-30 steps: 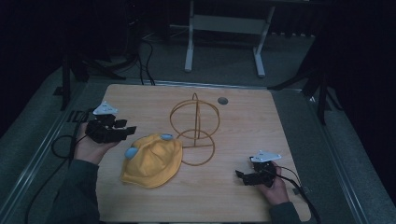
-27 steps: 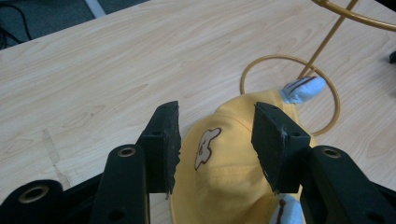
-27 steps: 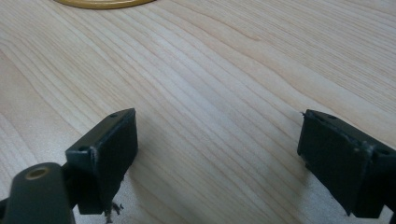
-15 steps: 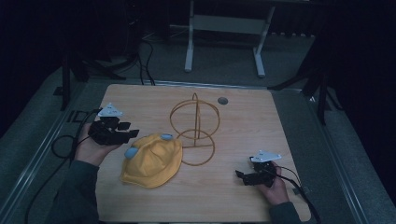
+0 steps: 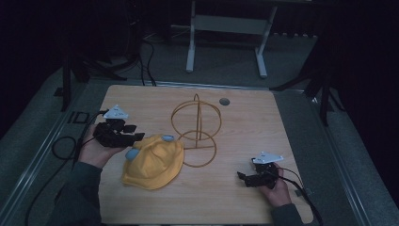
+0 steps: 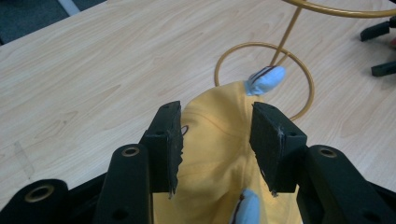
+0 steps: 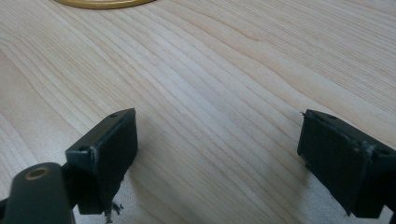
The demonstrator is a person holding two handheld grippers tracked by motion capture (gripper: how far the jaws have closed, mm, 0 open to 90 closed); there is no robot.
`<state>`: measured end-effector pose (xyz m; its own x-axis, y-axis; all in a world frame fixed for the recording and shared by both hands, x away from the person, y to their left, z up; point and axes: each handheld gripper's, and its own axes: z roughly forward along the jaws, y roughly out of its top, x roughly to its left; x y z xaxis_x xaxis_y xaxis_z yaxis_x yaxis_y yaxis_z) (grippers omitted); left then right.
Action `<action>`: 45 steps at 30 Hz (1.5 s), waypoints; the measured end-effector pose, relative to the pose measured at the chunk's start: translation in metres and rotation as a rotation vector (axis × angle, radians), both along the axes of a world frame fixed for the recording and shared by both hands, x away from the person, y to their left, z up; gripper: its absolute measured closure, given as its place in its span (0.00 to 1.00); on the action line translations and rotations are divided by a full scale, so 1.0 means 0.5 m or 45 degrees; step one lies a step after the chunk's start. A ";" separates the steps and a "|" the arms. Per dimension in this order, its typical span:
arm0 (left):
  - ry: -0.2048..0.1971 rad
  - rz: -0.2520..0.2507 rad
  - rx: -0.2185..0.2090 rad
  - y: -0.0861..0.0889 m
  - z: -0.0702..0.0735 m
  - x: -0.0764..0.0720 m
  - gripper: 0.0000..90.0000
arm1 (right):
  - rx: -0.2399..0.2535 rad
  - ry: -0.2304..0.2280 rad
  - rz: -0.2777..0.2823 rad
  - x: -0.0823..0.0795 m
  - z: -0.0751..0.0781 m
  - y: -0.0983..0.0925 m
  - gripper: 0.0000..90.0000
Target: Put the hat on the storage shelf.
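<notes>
A yellow cloth hat [image 5: 153,162] with two pale blue ears [image 5: 167,138] lies on the wooden table [image 5: 263,122], its far edge on the base ring of a gold wire stand [image 5: 196,127]. My left gripper [image 5: 135,133] is at the hat's left rim. In the left gripper view the hat [image 6: 219,149] lies between and below the black jaws of the left gripper [image 6: 215,122]. These jaws have just been closing a little, and the pads do not press on the cloth. My right gripper [image 5: 243,179] rests near the front right, open over bare wood [image 7: 217,135].
A small grey disc [image 5: 224,101] sits near the table's far edge. The gold base ring [image 6: 299,70] lies just beyond the hat. A black cable [image 5: 61,146] loops off the table's left side. A white metal frame [image 5: 226,23] stands on the floor behind.
The left gripper has edged slightly toward the hat's rim. The right hand and the hat have not moved.
</notes>
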<state>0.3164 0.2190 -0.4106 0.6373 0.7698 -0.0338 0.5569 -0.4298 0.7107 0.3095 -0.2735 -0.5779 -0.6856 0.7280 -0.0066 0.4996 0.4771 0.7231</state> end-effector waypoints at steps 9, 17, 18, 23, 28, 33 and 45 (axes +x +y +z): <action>0.013 -0.047 0.022 -0.020 0.006 0.002 0.60 | 0.001 0.000 -0.002 0.000 0.000 0.000 0.13; 0.029 -0.079 0.038 -0.030 0.003 0.004 0.62 | 0.001 0.000 -0.001 0.000 0.000 0.000 0.13; 0.038 -0.088 0.043 -0.033 0.001 0.004 0.62 | 0.001 0.000 -0.002 0.000 0.000 0.000 0.13; 0.061 -0.112 0.068 -0.042 -0.004 0.007 0.63 | 0.000 0.000 0.000 0.000 0.000 0.000 0.13; 0.079 -0.128 0.091 -0.050 -0.010 0.011 0.63 | 0.000 -0.001 0.000 0.000 0.000 0.000 0.13; 0.098 -0.152 0.117 -0.061 -0.012 0.013 0.63 | -0.001 -0.001 0.000 0.000 0.000 0.000 0.13; 0.140 -0.168 0.161 -0.070 -0.022 0.021 0.63 | 0.000 -0.002 0.000 0.000 0.000 0.000 0.13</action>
